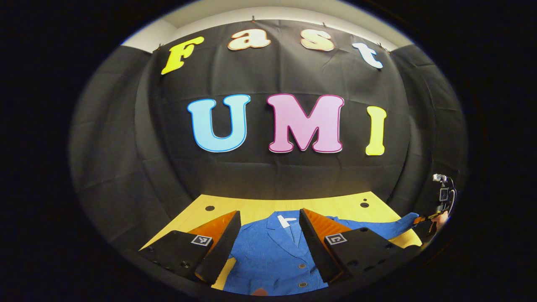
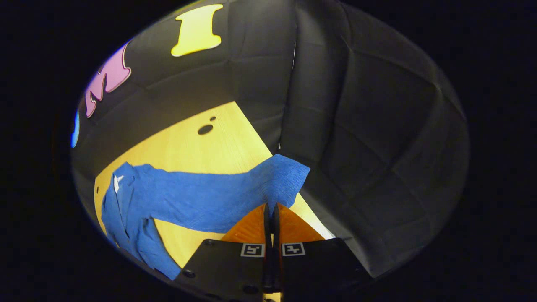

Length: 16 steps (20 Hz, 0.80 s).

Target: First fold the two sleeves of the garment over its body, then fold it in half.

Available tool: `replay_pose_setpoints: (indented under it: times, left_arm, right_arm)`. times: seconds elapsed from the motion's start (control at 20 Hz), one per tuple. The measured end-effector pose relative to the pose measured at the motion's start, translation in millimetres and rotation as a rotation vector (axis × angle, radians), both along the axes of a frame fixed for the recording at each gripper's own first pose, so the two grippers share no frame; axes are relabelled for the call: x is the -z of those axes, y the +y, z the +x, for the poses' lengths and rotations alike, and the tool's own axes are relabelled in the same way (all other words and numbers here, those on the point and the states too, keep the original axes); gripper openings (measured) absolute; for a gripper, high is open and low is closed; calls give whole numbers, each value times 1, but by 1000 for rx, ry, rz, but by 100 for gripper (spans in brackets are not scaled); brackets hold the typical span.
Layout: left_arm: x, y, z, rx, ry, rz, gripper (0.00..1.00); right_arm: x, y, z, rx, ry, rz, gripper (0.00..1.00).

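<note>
Now sleeve (image 2: 268, 180) in right hand-held gripper (image 2: 271, 209)

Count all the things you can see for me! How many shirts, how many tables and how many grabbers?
Blue shirt: 1
Yellow table: 1
Grippers: 2, the left gripper, open over the shirt's front, and the right gripper, shut on the sleeve
Total: 4 things
</note>
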<state>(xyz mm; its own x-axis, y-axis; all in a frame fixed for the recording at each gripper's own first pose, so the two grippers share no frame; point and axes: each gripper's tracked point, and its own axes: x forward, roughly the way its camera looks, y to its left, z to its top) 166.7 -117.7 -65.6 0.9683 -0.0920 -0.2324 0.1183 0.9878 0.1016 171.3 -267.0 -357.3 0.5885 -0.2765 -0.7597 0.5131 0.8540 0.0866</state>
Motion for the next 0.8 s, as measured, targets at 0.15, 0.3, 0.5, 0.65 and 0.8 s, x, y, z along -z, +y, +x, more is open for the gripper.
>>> replay_pose_setpoints:
  times: [0.15,0.3,0.5,0.65,0.8]
  left_arm:
    - [-10,35,-12,-7,-30,-24,80]
    - [-10,80,-19,-27,-34,-37,80]
    - [-8,146,-29,-82,-38,-70,80]
    - [-4,198,-41,-151,-47,-76,80]
    - [5,252,-58,-238,-34,-77,80]
  right_arm:
    - [-82,37,10,-58,-93,-92,1]
    - [-149,102,40,-141,-167,-137,1]
    - [-200,213,87,-269,-249,-136,1]
    - [-217,312,111,-386,-289,-113,1]
    - [-195,416,137,-512,-296,-73,1]
